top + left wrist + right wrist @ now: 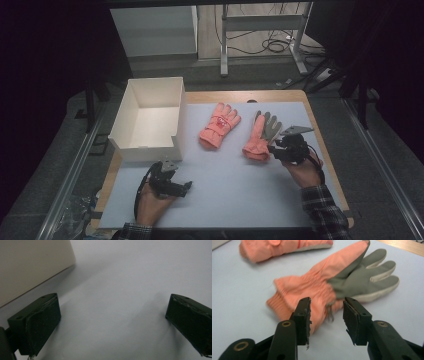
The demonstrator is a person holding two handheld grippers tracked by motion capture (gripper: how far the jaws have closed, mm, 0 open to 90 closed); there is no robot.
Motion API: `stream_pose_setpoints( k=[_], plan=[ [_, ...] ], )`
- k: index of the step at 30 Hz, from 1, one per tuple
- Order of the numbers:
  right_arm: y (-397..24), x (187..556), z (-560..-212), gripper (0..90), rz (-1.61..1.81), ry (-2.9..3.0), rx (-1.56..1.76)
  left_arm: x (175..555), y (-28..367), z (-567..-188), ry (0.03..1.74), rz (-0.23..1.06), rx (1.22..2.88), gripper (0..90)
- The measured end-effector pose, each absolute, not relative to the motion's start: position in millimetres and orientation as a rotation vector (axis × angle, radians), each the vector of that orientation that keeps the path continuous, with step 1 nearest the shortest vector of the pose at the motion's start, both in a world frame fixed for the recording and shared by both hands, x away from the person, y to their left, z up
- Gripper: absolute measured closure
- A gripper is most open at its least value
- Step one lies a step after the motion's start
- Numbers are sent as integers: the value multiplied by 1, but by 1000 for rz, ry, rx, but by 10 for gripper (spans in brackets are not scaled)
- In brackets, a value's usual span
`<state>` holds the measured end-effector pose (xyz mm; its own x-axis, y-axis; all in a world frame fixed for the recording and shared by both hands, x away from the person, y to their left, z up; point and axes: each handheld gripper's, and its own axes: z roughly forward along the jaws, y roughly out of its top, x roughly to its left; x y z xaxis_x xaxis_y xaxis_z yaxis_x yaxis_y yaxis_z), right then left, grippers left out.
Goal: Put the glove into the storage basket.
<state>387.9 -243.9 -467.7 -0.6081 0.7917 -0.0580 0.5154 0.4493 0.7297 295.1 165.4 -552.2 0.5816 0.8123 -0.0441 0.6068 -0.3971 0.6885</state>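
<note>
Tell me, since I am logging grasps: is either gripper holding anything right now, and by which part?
Nothing is held. The right gripper is open just short of the palm-up glove's cuff; the left gripper is open over the bare white mat.

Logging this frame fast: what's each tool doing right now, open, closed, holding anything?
Left tool: open wide, holding nothing, over the bare white mat beside the box.
Right tool: open, holding nothing, jaws just short of the palm-up glove.

Your high view: desk (225, 195) lit evenly from above, everything around desk falls to near black, picture soft and grainy. Your left gripper view: dim, hazy, soft shadows spread on desk beside each jaw. Your right gripper view: brighter, far glove (282, 247) smeared by blur.
</note>
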Motion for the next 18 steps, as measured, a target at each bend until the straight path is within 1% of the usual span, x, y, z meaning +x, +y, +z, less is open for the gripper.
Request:
stream_pose_setpoints(
  k=[1, 5, 8, 12, 14, 15, 16, 17, 18],
  plan=[
    [-242, 402, -471, 553, 948, 2323, 1113, 295, 165, -552, 1123, 393, 2141, 0],
    [-239, 429, -479, 522, 940, 2313, 1152, 295, 166, -552, 1123, 392, 2141, 0],
    [-236, 444, -484, 483, 944, 2301, 1186, 295, 165, -552, 1123, 392, 2140, 0],
    [-231, 456, -491, 485, 881, 2299, 1210, 295, 166, -552, 1122, 393, 2140, 1],
    [-231, 462, -499, 506, 884, 2320, 1247, 295, 165, -552, 1122, 393, 2140, 1],
    [-231, 463, -500, 531, 887, 2320, 1251, 295, 165, -552, 1122, 393, 2140, 1],
    [-232, 463, -501, 574, 887, 2315, 1255, 295, 166, -552, 1122, 393, 2140, 1],
    [-232, 463, -501, 574, 887, 2315, 1255, 295, 166, -552, 1122, 393, 2140, 1],
    [-233, 462, -503, 689, 882, 2298, 1264, 295, 166, -552, 1122, 393, 2140, 1]
  ],
)
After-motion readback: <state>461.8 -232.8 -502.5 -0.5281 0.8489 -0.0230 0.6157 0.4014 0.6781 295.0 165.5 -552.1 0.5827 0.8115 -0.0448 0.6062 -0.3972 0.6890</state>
